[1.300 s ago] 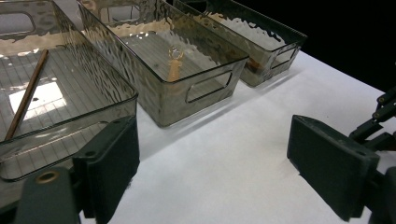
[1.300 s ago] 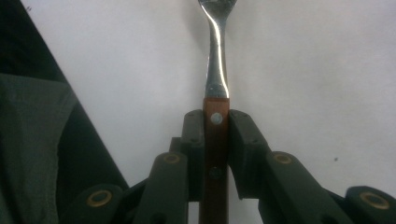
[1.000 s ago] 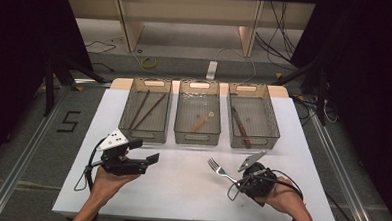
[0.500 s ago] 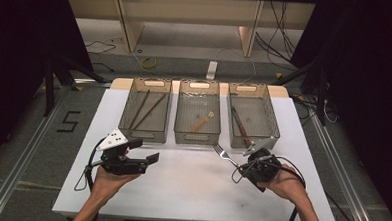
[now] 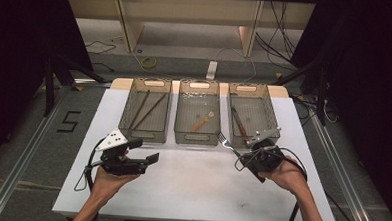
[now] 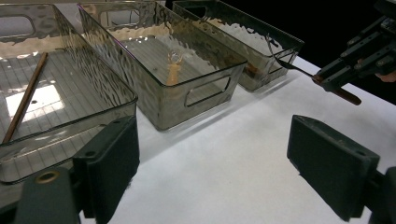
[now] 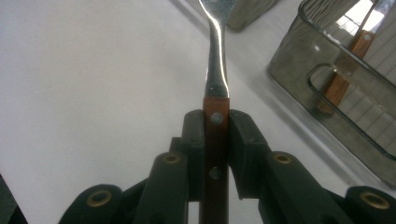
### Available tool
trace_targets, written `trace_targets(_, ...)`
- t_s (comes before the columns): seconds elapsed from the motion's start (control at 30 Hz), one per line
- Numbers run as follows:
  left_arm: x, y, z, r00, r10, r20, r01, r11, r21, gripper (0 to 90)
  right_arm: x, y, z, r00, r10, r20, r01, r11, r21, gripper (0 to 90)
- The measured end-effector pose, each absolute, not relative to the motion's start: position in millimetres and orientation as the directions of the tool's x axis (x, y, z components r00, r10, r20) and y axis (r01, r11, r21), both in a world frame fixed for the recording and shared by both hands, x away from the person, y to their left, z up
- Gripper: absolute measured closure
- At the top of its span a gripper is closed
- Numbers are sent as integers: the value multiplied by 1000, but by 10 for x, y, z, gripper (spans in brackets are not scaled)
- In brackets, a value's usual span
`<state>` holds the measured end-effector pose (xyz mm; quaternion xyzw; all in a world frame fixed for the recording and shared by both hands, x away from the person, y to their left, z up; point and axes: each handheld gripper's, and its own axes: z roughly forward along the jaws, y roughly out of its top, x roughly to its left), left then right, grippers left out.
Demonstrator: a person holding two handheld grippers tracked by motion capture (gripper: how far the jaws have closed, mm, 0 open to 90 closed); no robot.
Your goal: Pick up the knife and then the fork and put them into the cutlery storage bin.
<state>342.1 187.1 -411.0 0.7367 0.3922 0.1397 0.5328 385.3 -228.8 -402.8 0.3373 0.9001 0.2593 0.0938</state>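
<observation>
Plainly fork (image 7: pixel 216 70): steel tines, riveted brown wooden handle, clamped in right tongs (image 7: pixel 215 135).

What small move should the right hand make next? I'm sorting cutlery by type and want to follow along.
Probably carry the fork onward over the right bin before letting go. The right tongs are clamped on its wooden handle, its prongs sit near that bin's front corner, and similar wooden-handled cutlery already lies inside.
</observation>
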Motion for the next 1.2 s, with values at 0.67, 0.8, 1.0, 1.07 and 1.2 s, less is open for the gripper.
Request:
trace_targets(0.67,3436,1868,-4109,653,728,-210,427,-125,895,164,4246,-2326,-3756,-706,708,5,567,560,604,776)
trace_targets(0.8,3430,1859,-4107,656,726,-206,425,-130,896,164,4348,-2342,-3688,-683,730,5,570,530,628,776)
trace_targets(1.0,3434,1871,-4105,655,726,-211,427,-125,896,164,4499,-2339,-3562,-663,749,13,577,499,647,776)
trace_targets(1.07,3433,1864,-4108,656,725,-211,425,-124,897,164,4548,-2332,-3542,-657,754,20,583,491,648,776)
trace_targets(1.2,3430,1858,-4106,658,723,-210,424,-126,897,164,4639,-2325,-3520,-647,762,28,589,476,653,776)
